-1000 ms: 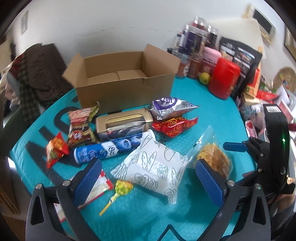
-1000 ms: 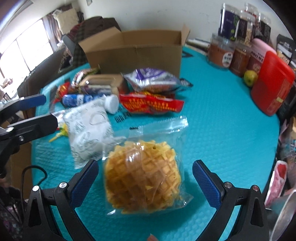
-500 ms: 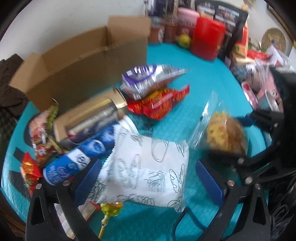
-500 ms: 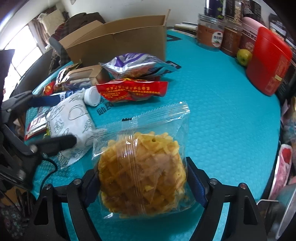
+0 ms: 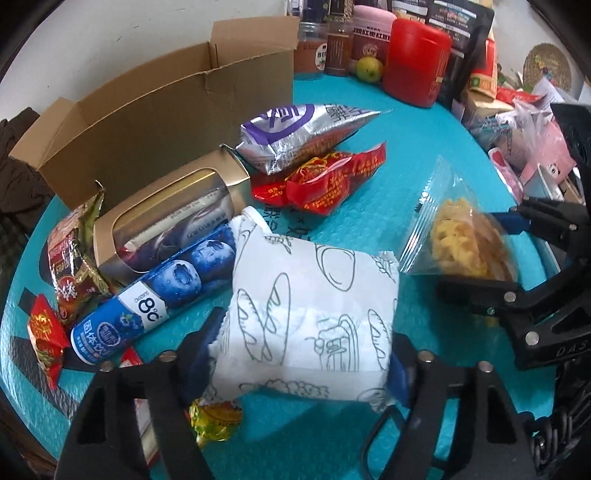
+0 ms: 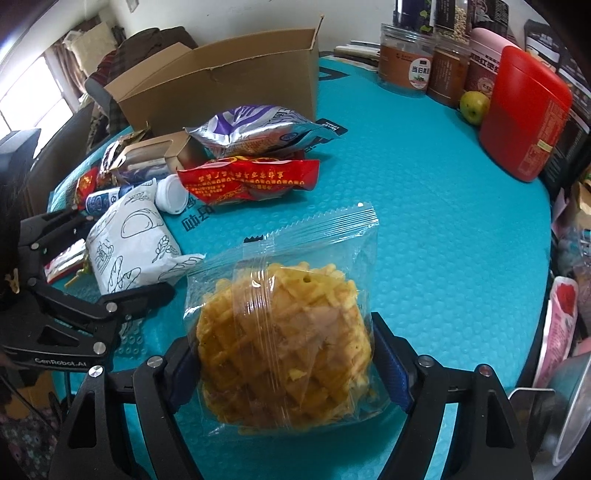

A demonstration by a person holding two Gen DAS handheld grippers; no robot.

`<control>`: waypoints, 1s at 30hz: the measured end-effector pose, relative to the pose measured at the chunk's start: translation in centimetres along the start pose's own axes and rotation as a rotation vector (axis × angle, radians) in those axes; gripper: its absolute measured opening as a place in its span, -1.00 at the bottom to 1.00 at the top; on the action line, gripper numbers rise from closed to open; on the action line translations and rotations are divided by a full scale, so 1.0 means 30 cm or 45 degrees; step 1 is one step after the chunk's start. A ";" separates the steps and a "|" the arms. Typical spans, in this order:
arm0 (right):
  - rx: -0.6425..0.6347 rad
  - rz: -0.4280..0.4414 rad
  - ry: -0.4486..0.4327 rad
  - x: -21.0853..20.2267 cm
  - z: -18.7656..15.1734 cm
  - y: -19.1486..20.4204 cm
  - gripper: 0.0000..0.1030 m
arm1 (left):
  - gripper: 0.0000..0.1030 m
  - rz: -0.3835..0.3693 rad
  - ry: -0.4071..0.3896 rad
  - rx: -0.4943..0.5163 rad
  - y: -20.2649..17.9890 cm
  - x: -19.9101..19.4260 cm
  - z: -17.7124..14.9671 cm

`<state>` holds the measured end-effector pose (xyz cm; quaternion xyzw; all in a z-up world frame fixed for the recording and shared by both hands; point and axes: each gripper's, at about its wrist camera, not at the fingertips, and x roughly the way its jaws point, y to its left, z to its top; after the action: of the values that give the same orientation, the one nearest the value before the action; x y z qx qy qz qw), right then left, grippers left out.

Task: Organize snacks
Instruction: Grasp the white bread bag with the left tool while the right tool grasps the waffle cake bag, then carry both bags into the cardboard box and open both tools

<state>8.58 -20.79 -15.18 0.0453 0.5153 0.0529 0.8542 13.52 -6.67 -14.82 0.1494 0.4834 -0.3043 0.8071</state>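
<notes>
Home living or dining room, lived-in and cluttered. Landmark is the round table point(image 6: 424, 206) with a teal bubble-textured cover, loaded with household food. At its far edge by the white wall point(image 5: 110, 44) stand storage jars point(image 6: 404, 72), a pink canister point(image 6: 487, 55), a red canister point(image 6: 524, 114), a green apple point(image 6: 474, 107) and dark snack bags point(image 5: 461, 33). An open cardboard box point(image 6: 221, 92) sits on the table's far left part. Beyond the table on the left, a bright window with curtains point(image 6: 33, 88) and a chair or sofa heaped with clothes point(image 6: 147, 42). Off the table's right edge, more loose packets and a woven round item point(image 5: 546, 66) on the wall.
</notes>
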 end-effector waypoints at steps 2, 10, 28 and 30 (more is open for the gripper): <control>0.013 0.011 -0.019 -0.013 -0.005 0.006 0.53 | 0.30 -0.026 -0.022 -0.015 0.009 -0.029 -0.014; 0.034 0.013 -0.098 -0.087 -0.029 0.055 0.50 | 0.26 -0.060 -0.131 -0.027 -0.019 -0.107 -0.018; -0.095 0.027 -0.354 -0.301 0.071 0.237 0.49 | 0.26 -0.004 -0.416 -0.103 0.046 -0.379 0.001; -0.121 0.021 -0.387 -0.325 0.100 0.255 0.49 | 0.26 0.006 -0.454 -0.113 0.063 -0.410 0.017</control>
<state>6.38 -14.61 -4.23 0.0165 0.3768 0.0768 0.9230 10.80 -1.20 -3.95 0.0586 0.3452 -0.3023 0.8866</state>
